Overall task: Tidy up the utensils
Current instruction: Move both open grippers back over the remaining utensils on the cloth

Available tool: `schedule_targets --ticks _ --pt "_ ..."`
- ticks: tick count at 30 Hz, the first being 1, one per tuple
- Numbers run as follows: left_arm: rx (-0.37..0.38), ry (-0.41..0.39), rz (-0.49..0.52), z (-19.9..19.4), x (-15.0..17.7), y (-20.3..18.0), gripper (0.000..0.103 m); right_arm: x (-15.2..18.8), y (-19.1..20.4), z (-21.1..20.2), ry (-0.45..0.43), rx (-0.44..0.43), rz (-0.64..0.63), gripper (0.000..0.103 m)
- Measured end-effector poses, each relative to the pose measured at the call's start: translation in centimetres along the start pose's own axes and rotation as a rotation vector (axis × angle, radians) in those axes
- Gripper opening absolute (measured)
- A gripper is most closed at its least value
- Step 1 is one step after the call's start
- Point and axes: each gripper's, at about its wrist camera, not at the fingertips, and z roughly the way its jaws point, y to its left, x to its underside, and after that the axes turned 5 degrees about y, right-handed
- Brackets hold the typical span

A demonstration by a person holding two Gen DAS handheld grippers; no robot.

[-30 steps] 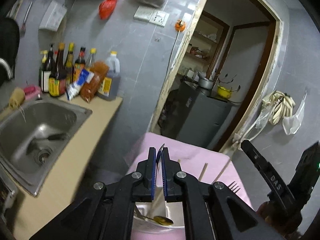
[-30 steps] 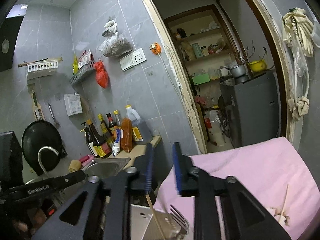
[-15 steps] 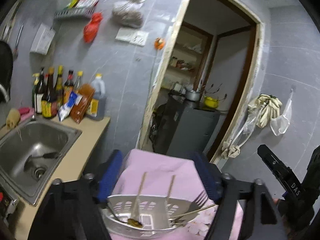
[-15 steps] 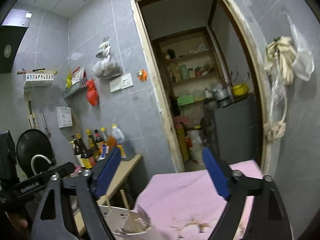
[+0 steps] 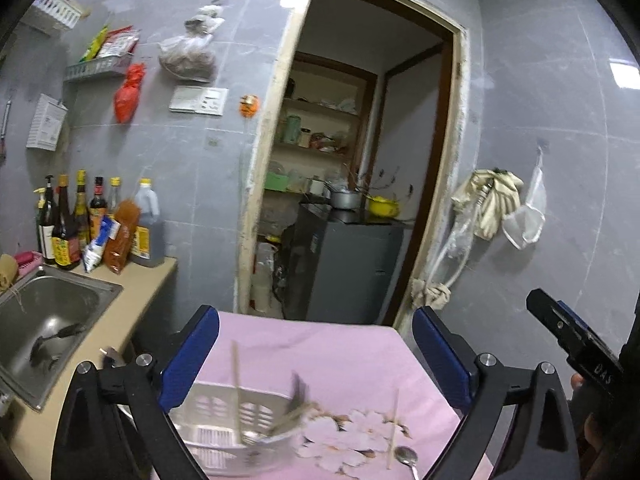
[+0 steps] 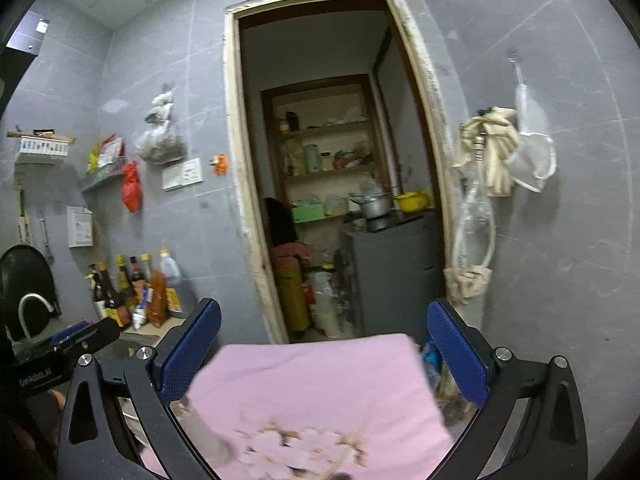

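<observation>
A white slotted basket point(image 5: 216, 428) stands on the pink flowered cloth point(image 5: 344, 360), low in the left wrist view. A chopstick point(image 5: 237, 392) and a blurred fork point(image 5: 295, 404) lean inside it. To its right, a second chopstick point(image 5: 394, 428) and a spoon point(image 5: 406, 456) lie loose on the cloth. My left gripper point(image 5: 314, 320) hangs above and behind the basket, its jaws opening wide with nothing between them. My right gripper point(image 6: 324, 312) is over the cloth point(image 6: 320, 384), its jaws also opening and holding nothing. One of its fingers point(image 5: 576, 344) shows at the right edge of the left wrist view.
A steel sink point(image 5: 44, 320) and a row of sauce bottles point(image 5: 80, 224) sit on the counter at left. Straight ahead is a doorway with a grey cabinet point(image 5: 344, 272) and a pot on it. Cloths and bags point(image 6: 496, 156) hang on the right wall.
Both grippers went from shut or nearly shut over the basket to wide open. The utensils they held now rest in the basket. Both hands have drawn back and risen.
</observation>
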Motion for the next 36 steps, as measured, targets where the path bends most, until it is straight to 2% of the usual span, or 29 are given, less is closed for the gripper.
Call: schedule_targets --ticks 8,12,17,23,27,32,36 --pt "0.039 0.091 0.036 1.9 3.6 -5.0 0.098 1.5 -6.5 1.0 0.085 0.052 0.06 0.101" --pt "0.026 0.126 0.073 3.1 5.6 -7.0 0.098 3.5 -9.2 2.5 0.151 0.071 0.077 0.101" --pt "0.01 0.215 0.078 5.4 8.4 -7.7 0.098 6.8 -11.1 4.4 0.251 0.078 0.066 0.101" --pt "-0.006 0.354 0.054 8.8 11.9 -6.7 0.098 11.3 -11.7 5.9 0.368 0.062 0.047 0.101" --pt "-0.023 0.452 0.076 11.1 14.3 -6.4 0.098 14.2 -11.7 7.2 0.435 0.046 0.041 0.101" --pt "-0.029 0.507 0.121 12.5 16.0 -6.0 0.098 16.7 -10.9 8.5 0.501 0.027 0.021 0.101" --pt "-0.018 0.534 0.071 13.0 16.6 -4.7 0.098 17.8 -9.6 9.3 0.54 0.007 -0.014 0.101"
